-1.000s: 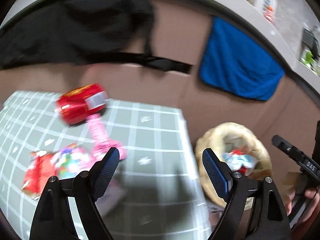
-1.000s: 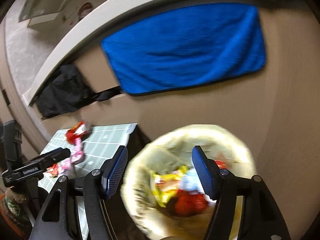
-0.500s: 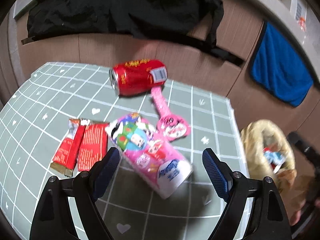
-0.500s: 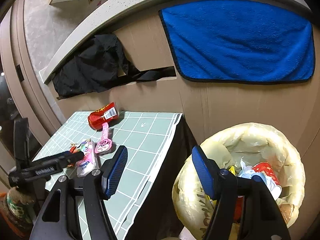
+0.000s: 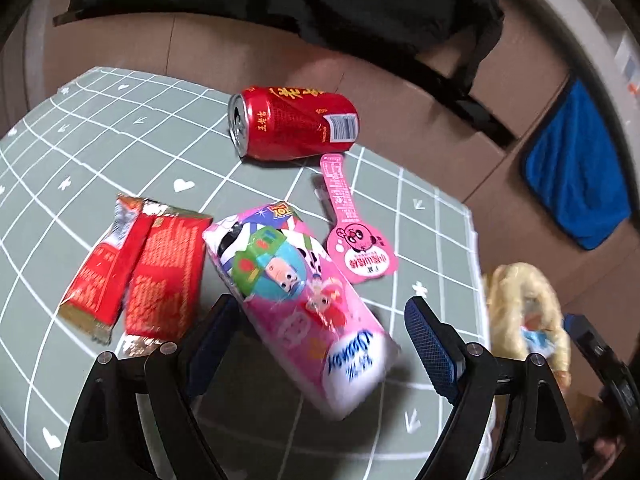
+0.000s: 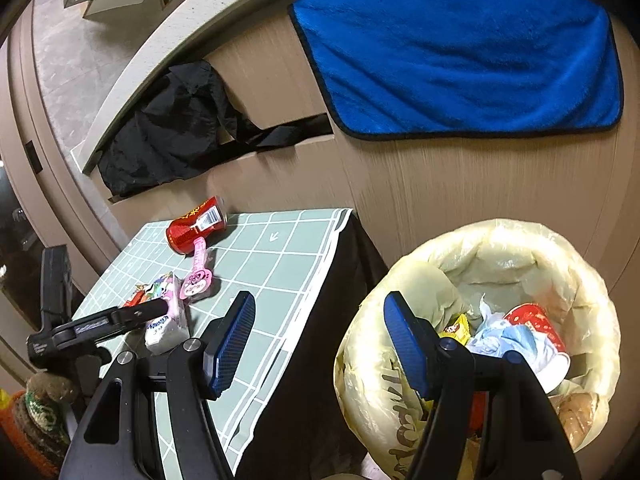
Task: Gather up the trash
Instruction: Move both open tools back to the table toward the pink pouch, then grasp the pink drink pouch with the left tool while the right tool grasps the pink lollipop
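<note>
On the green grid table (image 5: 100,140) lie a pink tissue pack (image 5: 296,300), a red can (image 5: 292,126) on its side, a pink spoon-shaped wrapper (image 5: 352,236) and two red wrappers (image 5: 140,276). My left gripper (image 5: 320,348) is open, its jaws either side of the tissue pack's near end. My right gripper (image 6: 320,344) is open and empty, between the table edge and the trash bin (image 6: 496,256), which holds several scraps. The tissue pack (image 6: 168,316) and can (image 6: 196,226) also show in the right wrist view.
A blue towel (image 6: 460,52) and a black cloth (image 6: 176,128) hang on the brown wall behind. The bin (image 5: 520,312) stands just right of the table. A knitted object (image 6: 40,420) sits at the lower left.
My left gripper swung left from the bin and came down over the tissue pack. My right gripper lifted back from over the bin toward the table edge.
</note>
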Demonstrator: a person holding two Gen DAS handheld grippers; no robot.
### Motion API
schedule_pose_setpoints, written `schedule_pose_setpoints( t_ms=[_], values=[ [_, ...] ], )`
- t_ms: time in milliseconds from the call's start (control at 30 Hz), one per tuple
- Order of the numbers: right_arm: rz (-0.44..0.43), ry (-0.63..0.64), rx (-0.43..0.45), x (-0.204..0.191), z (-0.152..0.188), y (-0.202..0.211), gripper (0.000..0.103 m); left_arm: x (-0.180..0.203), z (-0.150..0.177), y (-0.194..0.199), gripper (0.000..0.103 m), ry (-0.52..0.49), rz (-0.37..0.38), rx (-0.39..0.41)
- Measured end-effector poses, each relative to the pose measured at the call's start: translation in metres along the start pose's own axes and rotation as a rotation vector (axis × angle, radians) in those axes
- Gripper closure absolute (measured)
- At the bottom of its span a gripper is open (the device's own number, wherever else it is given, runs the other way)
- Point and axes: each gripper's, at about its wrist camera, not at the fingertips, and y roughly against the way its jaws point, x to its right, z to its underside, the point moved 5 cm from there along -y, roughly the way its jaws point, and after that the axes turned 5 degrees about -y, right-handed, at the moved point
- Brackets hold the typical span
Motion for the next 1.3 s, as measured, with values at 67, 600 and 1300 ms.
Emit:
schedule_pose_setpoints(
  t_ms=[67,600,1300],
  values=[
    [0.002,-0.001,0.001,0.002,0.001,0.0,0.039,0.003,-0.002,-0.005,0.018,-0.016,-0.046,0.014],
    [0.016,-0.007,0.005,0.007,0.001,-0.002,0.039,-0.005,0.001,-0.003,0.047,-0.022,-0.098,0.019],
    [-0.064,0.39,-0.259,-0.162,0.028,-0.152,0.039,-0.111,0.008,0.121,0.054,0.021,-0.001,0.179]
  ],
)
